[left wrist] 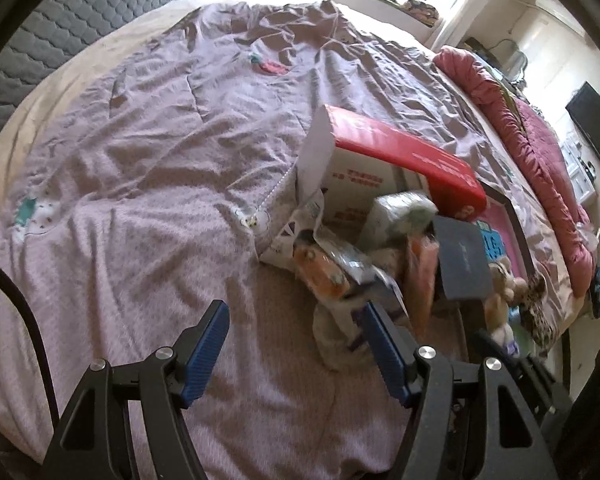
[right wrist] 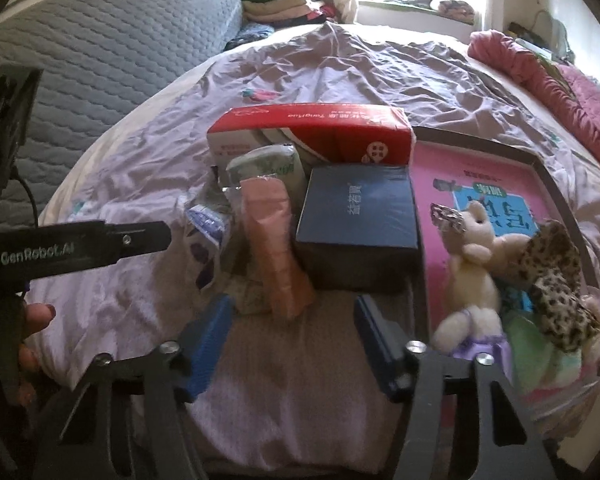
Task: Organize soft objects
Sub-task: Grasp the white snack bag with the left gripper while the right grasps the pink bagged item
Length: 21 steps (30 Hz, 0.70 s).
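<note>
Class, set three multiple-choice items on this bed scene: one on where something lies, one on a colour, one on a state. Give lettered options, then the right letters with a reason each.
1. Where does the dark blue box lie?
A. In front of the red and white carton
B. On the headboard
C. Inside the framed tray

2. What colour is the tall soft packet left of the dark blue box?
A. Green
B. Peach-pink
C. Black

3. What is between the fingers of the right tool?
A. The cream plush toy
B. Only bedsheet
C. The carton

Key: 1 A, the box sits nearer the camera, against the carton. 2 B, its wrapper shows peach-pink. 3 B, the blue pads stand apart with bare sheet between them.
</note>
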Available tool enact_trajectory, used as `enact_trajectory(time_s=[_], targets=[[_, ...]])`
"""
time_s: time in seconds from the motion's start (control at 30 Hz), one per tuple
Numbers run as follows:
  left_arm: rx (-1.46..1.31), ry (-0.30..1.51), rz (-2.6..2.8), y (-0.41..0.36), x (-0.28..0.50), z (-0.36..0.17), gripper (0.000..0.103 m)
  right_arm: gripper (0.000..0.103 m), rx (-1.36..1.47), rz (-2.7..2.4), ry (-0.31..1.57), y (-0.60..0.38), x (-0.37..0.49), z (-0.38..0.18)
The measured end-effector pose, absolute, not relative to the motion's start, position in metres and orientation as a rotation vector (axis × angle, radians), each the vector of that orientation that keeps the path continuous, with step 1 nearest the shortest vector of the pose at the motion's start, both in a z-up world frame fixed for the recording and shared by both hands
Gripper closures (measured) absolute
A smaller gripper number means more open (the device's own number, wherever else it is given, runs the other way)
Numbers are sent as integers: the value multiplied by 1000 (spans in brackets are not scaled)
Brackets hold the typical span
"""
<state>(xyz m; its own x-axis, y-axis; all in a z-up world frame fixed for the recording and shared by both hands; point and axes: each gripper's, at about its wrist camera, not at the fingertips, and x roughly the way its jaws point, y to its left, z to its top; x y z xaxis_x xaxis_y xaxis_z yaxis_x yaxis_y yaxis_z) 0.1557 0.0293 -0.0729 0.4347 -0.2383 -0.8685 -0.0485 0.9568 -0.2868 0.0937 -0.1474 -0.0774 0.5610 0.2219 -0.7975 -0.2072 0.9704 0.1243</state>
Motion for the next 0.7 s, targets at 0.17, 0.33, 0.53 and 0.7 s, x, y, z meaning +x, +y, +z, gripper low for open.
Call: enact_trajectory(time_s=[0.17,0.33,0.53,0.7], targets=[[-353,1153,-143,32,175,-84,35,54,20,232,969,-138,111,-94],[-399,1176,-166,33,189,-95,35,70,7,219,989,-132,122,-107],[-454,1195,-178,35,201,-107,35,85,32,244,981,-136,124,-111],[-522,1217,-202,33,211,-118,42,89,35,308,958,-143,114,-98]])
